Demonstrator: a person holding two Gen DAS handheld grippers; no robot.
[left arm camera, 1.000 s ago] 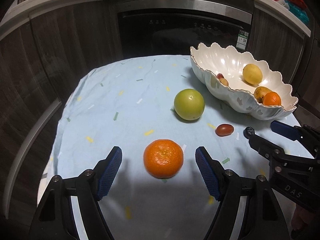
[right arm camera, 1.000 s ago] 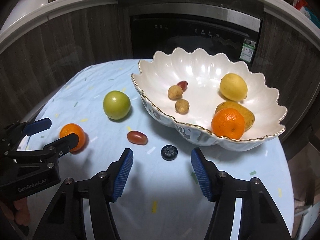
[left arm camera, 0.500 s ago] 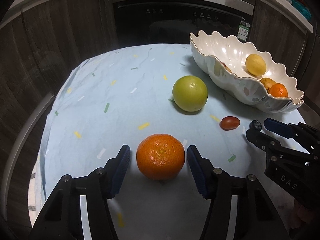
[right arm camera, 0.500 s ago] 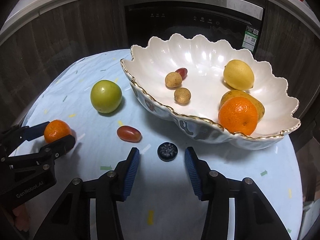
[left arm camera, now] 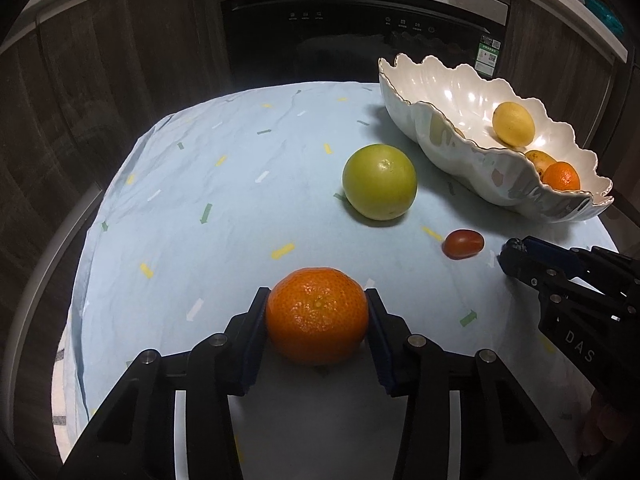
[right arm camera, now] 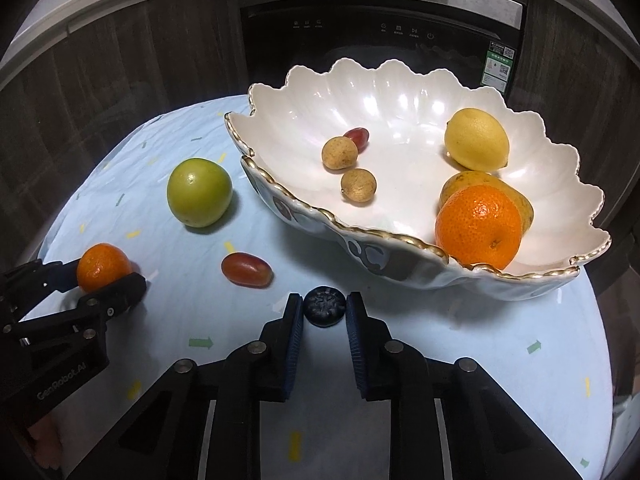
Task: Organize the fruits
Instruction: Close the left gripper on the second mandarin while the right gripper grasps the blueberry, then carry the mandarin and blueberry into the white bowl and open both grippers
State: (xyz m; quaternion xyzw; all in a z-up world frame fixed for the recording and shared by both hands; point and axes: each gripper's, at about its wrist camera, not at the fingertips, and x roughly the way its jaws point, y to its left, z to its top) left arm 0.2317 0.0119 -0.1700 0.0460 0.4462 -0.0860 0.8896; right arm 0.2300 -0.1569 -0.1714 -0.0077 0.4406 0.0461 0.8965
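Observation:
An orange mandarin (left arm camera: 317,316) sits on the pale blue cloth between the fingers of my left gripper (left arm camera: 317,300); the jaws are closing and both pads touch its sides. My right gripper (right arm camera: 324,302) is shut on a dark blueberry (right arm camera: 324,307) that rests on the cloth just in front of the white scalloped bowl (right arm camera: 360,232). A green round fruit (left arm camera: 379,182) and a small red grape tomato (left arm camera: 463,244) lie loose between the two grippers. In the bowl are a lemon (right arm camera: 477,140), an orange (right arm camera: 478,227), two brown longans (right arm camera: 339,153) and a red grape (right arm camera: 356,136).
The round table's cloth (left arm camera: 220,200) stretches away to the left of the fruit. A dark built-in oven (left arm camera: 360,20) and wooden cabinet fronts stand close behind the table. The table edge drops off at the left and near sides.
Both grippers have closed: the left one's pads have come in onto the mandarin, the right one's onto the blueberry. Both views have edged slightly closer to their fruit.

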